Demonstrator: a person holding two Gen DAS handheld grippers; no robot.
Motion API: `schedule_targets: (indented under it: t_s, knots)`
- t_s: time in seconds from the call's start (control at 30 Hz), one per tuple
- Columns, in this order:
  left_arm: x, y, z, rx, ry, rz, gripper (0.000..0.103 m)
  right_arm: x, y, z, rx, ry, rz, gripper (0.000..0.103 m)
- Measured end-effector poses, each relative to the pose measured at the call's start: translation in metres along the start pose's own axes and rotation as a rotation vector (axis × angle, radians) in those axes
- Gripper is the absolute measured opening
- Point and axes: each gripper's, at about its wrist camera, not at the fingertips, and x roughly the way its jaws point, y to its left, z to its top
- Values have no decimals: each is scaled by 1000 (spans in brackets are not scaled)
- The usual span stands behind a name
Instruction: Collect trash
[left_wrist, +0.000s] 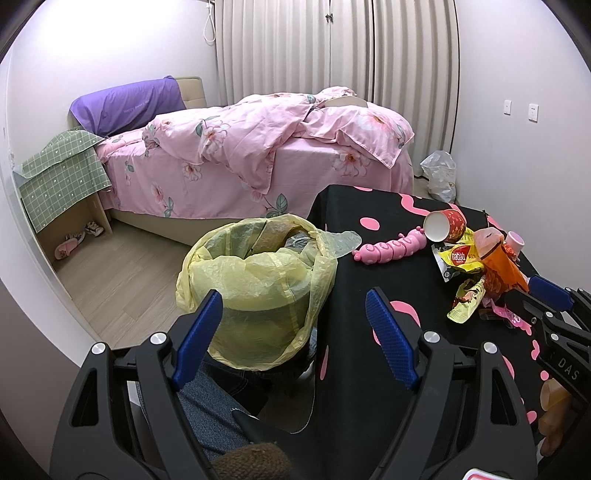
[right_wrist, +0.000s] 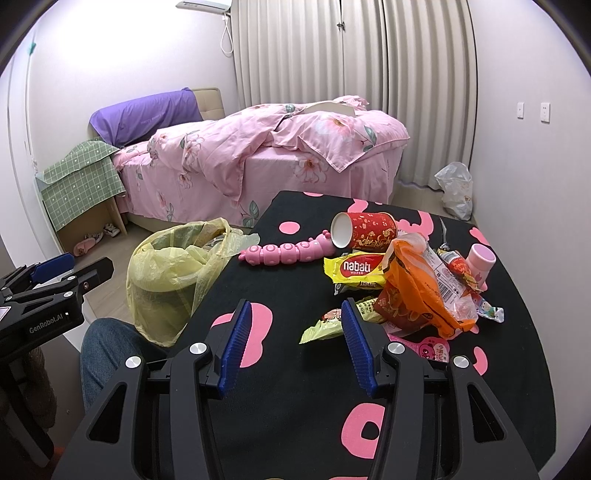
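Both tongs, left tongs (left_wrist: 293, 317) and right tongs (right_wrist: 295, 325), are wide, empty. Trash pile incl. crumpled orange plastic wrapper (right_wrist: 417, 288) lies on black pink-spotted desk (right_wrist: 295, 387), yellow-bagged bin (right_wrist: 166, 273) beside. Risk: I grab pink caterpillar toy (right_wrist: 288, 253) by mistake, or light wrappers slip off.

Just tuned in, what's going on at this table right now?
A person with two handheld grippers is clearing trash. Both the left gripper and the right gripper are open and empty. The right one hovers just short of a green snack wrapper beside the wrapper pile and a tipped red paper cup. The yellow-lined trash bin waits at the table's left edge, already holding some trash.
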Motion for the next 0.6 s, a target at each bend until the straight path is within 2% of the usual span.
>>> schedule_targets:
  t_s: [0.6]
  knots:
    - [7, 1, -3, 1, 0, 3, 76, 2, -3, -1, -9, -4, -12, 48]
